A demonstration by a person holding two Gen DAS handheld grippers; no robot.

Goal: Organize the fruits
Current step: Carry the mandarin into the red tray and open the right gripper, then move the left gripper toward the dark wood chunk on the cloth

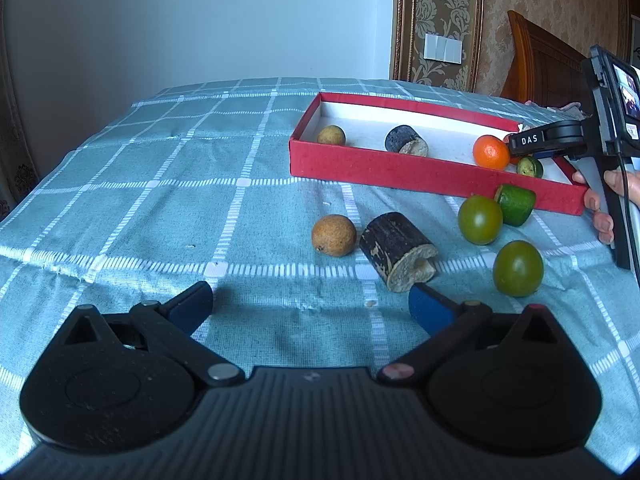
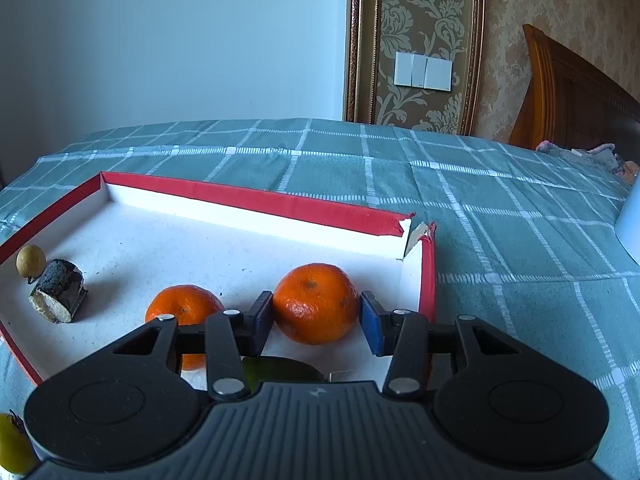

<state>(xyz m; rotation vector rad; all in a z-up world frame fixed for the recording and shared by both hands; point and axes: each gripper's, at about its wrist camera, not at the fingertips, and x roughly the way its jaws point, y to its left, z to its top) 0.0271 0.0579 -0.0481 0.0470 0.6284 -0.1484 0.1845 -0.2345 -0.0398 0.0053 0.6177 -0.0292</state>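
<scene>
Sorting in progress: fruit is being gathered into a box, apparently like beside like.
Surface: a bed or table under a green checked cloth (image 1: 160,184); I cannot tell which, though a wooden headboard (image 2: 576,92) stands at the upper right of the right wrist view.
Box: a shallow red box (image 1: 400,170) with a white floor, right of centre in the left wrist view; its far right corner is torn open.
Already in the box: a small brown fruit (image 1: 331,135) and a dark cut stalk piece (image 1: 406,141) toward its left end, two oranges and a green cut piece (image 1: 530,167) toward its right, probably so kinds sit together.
Still on the cloth: a brown fruit (image 1: 334,235), a bigger stalk piece (image 1: 398,257), two green tomatoes (image 1: 480,219) (image 1: 518,268) and another green cut piece (image 1: 516,205), all just in front of the box.
Right tongs (image 2: 316,312): low over the box's right end, tilted downward, straddling the right orange (image 2: 316,302); the left pad seems to touch it, the blue right pad shows a sliver of gap, so this reads as letting go beside the other orange (image 2: 182,308).
Right hand (image 1: 604,204): fingers wrapped round the handle at the right edge of the left wrist view.
Left tongs (image 1: 310,306): spread wide and empty, angled down at the cloth, the bigger stalk piece just ahead of the right pad, likely next.
</scene>
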